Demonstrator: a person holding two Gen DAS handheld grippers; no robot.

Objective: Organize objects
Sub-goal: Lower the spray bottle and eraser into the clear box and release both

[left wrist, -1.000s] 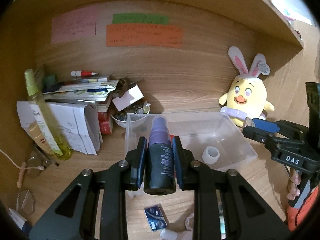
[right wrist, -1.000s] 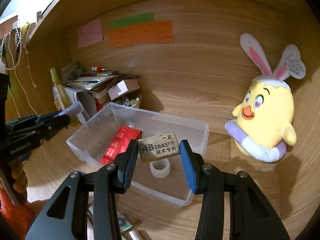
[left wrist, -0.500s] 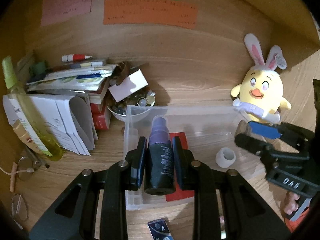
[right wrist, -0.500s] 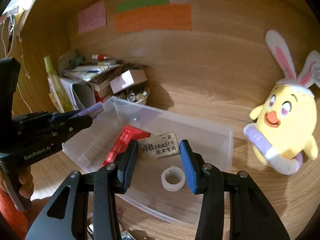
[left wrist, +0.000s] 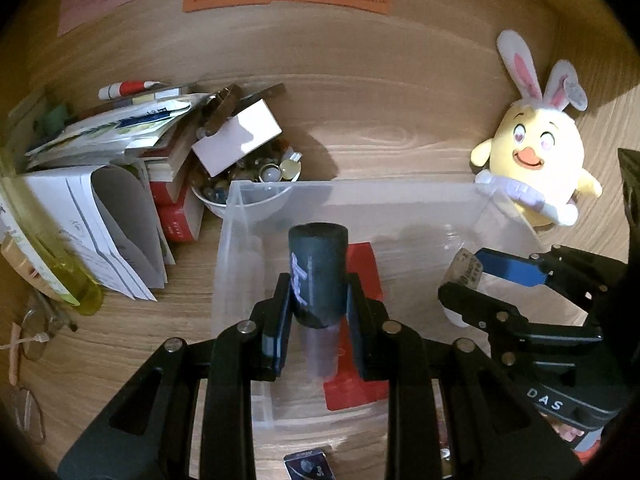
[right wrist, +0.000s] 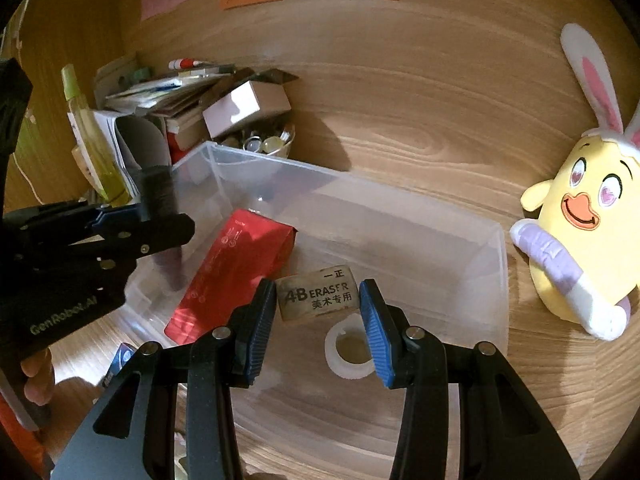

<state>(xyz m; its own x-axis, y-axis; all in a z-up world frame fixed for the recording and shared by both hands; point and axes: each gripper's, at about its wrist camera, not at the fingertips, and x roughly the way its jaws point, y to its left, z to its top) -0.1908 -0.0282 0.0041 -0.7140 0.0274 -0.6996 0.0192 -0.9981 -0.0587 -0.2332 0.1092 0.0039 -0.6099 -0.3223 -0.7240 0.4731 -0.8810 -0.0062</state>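
Observation:
A clear plastic bin (left wrist: 360, 189) (right wrist: 400, 196) stands on the wooden desk, with a red packet (left wrist: 362, 264) (right wrist: 236, 272) and a white tape roll (right wrist: 347, 354) lying inside. Over the bin's left end, my left gripper (left wrist: 318, 288) (right wrist: 160, 220) is shut on a dark bottle (left wrist: 318, 276) (right wrist: 158, 194). The bottle's dark base points up and its purple cap (left wrist: 320, 354) hangs below the jaws. My right gripper (right wrist: 318, 300) (left wrist: 466, 280) is shut on a grey 4B eraser (right wrist: 316, 298) (left wrist: 464, 270), which it holds above the bin's right half, over the tape roll.
A yellow plush chick with bunny ears (left wrist: 532, 164) (right wrist: 580, 220) sits right of the bin. Behind the bin's left corner are a bowl of small items (left wrist: 256, 184), a white box (left wrist: 238, 140) and stacked papers and books (left wrist: 120, 132). A yellow-green spray bottle (left wrist: 48, 256) stands far left.
Both grippers have moved forward and down over the bin. The bottle has swung round in the left jaws, so its dark base now points up and its purple cap down. The eraser stays gripped.

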